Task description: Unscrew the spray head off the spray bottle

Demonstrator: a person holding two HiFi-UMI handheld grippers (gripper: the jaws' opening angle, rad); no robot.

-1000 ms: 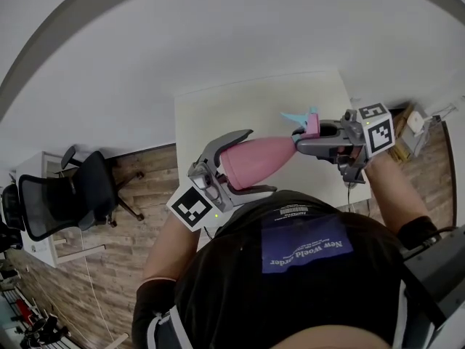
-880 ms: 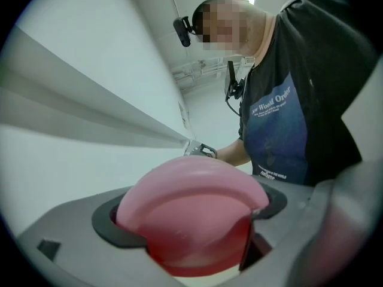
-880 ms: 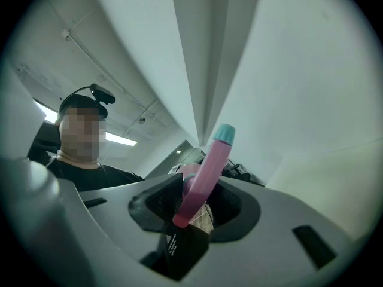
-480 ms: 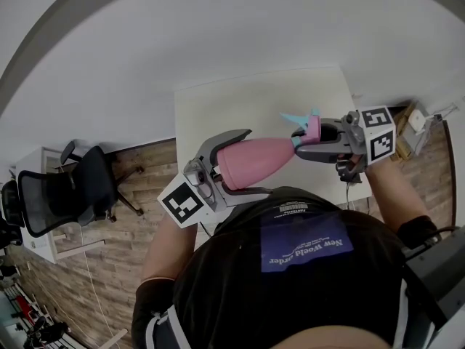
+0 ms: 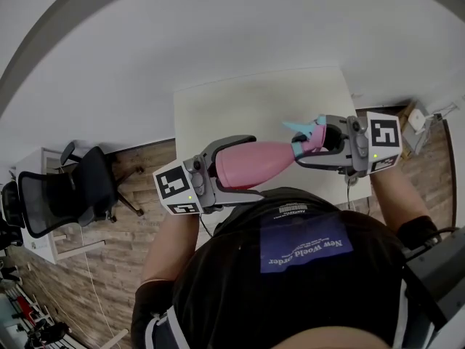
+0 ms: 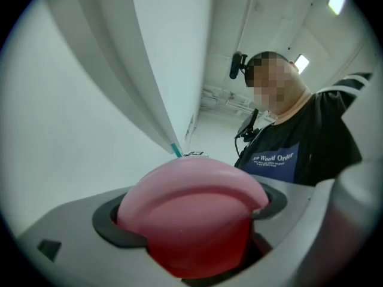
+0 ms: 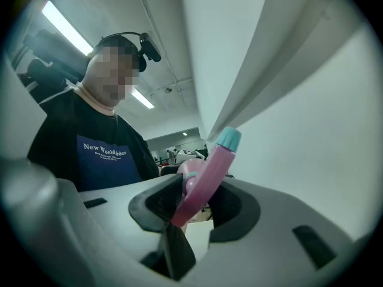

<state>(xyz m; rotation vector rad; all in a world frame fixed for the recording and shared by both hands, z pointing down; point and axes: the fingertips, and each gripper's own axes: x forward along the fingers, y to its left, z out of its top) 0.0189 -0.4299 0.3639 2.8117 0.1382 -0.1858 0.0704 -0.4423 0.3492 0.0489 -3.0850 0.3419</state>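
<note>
Left tool (image 5: 254,164) and right tool (image 5: 305,147) hold one pink spray bottle (image 5: 270,157) up in the air, close to the person, with the white counter (image 5: 232,100) past it at 12 o'clock. In the head view the bottle lies on its side. Its fat bottom end is at 9 o'clock, pinched by the left tool, and its spray head (image 5: 311,131) is at 3 o'clock, pinched by the right tool. I think it is held this way so one tool can stop the bottle from spinning while the other twists the top. In the left gripper view the left tool (image 6: 191,214) presses its jaws on both sides of the round pink bottom (image 6: 191,187), at 9 and 3 o'clock, so it cannot slip. In the right gripper view the right tool (image 7: 197,203) squeezes the thin pink spray head (image 7: 208,171), whose blue tip points up to 1 o'clock. The head looks joined to the bottle, so I think the twisting is not done yet.
</note>
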